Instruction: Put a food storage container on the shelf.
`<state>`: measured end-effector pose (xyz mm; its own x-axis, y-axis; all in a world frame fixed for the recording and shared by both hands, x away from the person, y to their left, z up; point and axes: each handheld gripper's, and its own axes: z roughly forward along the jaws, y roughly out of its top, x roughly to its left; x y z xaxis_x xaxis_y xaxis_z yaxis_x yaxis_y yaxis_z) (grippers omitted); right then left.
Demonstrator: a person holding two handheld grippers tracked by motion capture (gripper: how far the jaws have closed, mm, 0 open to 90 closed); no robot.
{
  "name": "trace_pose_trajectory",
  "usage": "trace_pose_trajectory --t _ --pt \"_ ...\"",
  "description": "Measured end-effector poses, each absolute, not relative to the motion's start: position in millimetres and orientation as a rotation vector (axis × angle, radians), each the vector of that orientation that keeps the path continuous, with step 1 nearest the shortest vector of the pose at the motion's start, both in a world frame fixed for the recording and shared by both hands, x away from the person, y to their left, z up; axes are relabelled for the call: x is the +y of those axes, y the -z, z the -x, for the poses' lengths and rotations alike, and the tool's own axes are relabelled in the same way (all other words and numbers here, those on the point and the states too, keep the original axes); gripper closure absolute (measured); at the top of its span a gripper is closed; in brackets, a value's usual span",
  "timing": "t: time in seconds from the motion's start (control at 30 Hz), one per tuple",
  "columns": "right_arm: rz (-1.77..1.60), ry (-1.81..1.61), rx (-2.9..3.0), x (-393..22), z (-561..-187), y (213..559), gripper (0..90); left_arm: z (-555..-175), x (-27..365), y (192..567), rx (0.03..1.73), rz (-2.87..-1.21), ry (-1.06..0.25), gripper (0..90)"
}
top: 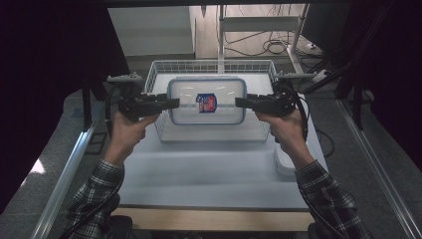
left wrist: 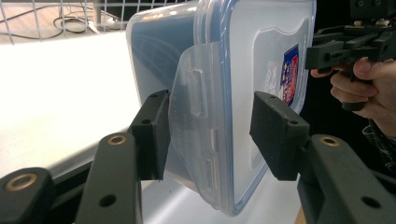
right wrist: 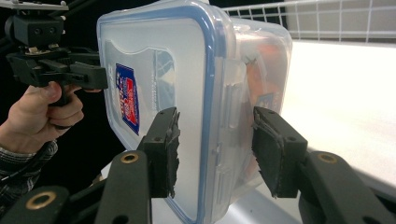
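Observation:
A clear plastic container with a blue-rimmed lid and a red and blue label hangs level over the white wire basket. My left gripper holds its left end and my right gripper its right end. In the left gripper view the jaws of the left gripper close over the lid and the flared side latch of the container. In the right gripper view the right gripper clamps the lid and wall of the container in the same way. Orange contents show faintly through the wall.
The basket stands at the far middle of the white table. A white object lies by the table's right edge, under my right forearm. Cables and a metal stand lie on the floor beyond the basket.

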<state>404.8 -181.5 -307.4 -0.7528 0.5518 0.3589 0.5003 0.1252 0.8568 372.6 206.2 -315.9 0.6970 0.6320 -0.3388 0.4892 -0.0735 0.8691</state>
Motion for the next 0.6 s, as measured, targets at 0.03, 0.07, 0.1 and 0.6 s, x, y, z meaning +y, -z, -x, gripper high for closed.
trace_pose_trajectory --t 0.03,0.07,0.1,0.6 --pt "-1.088 -1.74 2.316 -181.6 -406.9 305.8 52.5 -375.3 206.1 313.8 0.903 -1.716 -0.15 48.8" --pt "-1.089 -1.746 2.309 -181.5 -409.2 304.2 52.5 -378.0 206.0 311.7 0.905 -1.715 -0.15 48.8" --pt "-1.092 -1.75 2.303 -181.6 -411.4 302.7 52.5 -380.7 205.9 309.8 0.905 -1.716 -0.149 48.8" --pt "-1.141 -1.742 2.264 -179.9 -446.2 287.2 51.9 -422.3 207.1 305.1 0.904 -1.679 -0.124 48.7"
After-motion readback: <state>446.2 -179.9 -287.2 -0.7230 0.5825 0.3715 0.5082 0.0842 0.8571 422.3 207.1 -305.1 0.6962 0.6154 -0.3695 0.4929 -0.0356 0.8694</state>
